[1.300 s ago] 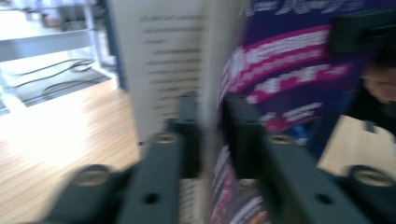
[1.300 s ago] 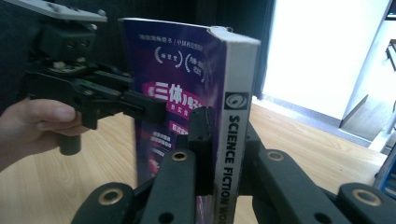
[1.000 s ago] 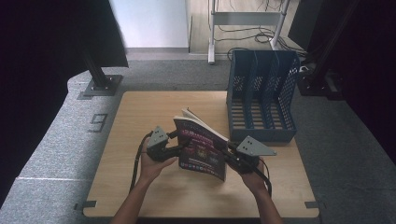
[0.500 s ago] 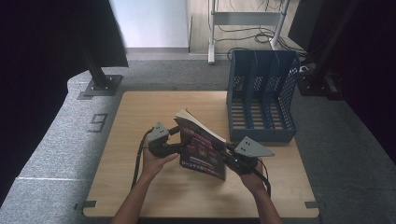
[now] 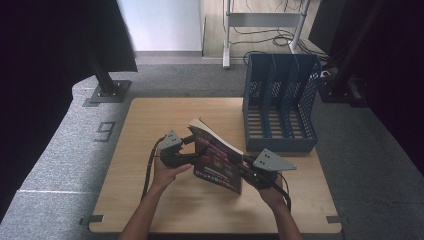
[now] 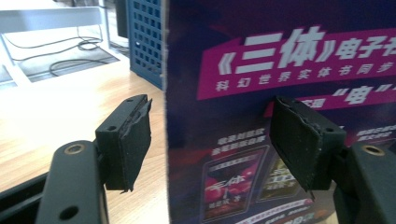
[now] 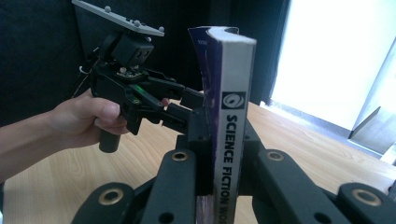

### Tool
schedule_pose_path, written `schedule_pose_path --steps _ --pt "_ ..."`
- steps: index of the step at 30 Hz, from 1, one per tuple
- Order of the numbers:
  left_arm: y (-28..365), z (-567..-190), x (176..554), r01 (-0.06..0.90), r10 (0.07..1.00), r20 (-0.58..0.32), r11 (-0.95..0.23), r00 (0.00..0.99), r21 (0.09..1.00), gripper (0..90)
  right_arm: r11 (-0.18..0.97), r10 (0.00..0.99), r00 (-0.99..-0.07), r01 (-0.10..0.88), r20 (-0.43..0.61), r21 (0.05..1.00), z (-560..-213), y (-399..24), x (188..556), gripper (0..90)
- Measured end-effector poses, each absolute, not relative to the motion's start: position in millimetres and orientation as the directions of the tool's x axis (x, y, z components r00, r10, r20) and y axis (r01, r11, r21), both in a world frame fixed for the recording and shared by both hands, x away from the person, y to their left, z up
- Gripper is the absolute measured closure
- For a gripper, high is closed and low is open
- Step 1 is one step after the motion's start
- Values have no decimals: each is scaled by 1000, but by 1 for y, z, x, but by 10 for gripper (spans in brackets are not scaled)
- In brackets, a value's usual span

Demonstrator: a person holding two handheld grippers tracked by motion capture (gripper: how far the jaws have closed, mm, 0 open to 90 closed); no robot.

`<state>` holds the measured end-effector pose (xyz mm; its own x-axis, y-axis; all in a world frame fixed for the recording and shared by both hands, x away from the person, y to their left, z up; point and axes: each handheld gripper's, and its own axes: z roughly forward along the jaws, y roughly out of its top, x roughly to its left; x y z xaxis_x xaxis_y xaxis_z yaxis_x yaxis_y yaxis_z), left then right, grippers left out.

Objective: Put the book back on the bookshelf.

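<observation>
My right gripper is clamped on the spine of the book, which stands upright on its edge at the centre of the high view, a little below the middle. My left gripper has just been opening; its pads now stand apart on either side of the book's free edge, not pressing it. The wooden table carries it all. The blue file rack stands at upper right, just beside the book.

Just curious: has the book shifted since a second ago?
No. The book stands at the same spot left of the blue file rack, clamped in the right claw.
</observation>
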<state>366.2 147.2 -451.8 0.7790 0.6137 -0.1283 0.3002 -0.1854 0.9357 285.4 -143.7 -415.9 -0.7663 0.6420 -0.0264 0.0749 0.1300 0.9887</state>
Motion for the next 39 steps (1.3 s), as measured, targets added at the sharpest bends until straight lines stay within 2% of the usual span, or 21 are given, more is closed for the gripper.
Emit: schedule_pose_path --steps 12,22,34,39 --pt "145 -451 362 281 615 -108 -191 781 941 350 135 629 -777 62 -37 989 -416 -144 284 811" --pt "146 -451 360 268 613 -104 -183 783 946 399 141 621 -783 61 -40 988 -416 -145 284 776" --pt "146 -450 359 269 601 -119 -167 791 949 404 206 639 -764 58 -89 977 -411 -131 290 759" --pt "145 -449 358 266 599 -116 -169 793 949 404 213 650 -756 88 -74 973 -409 -124 297 765"
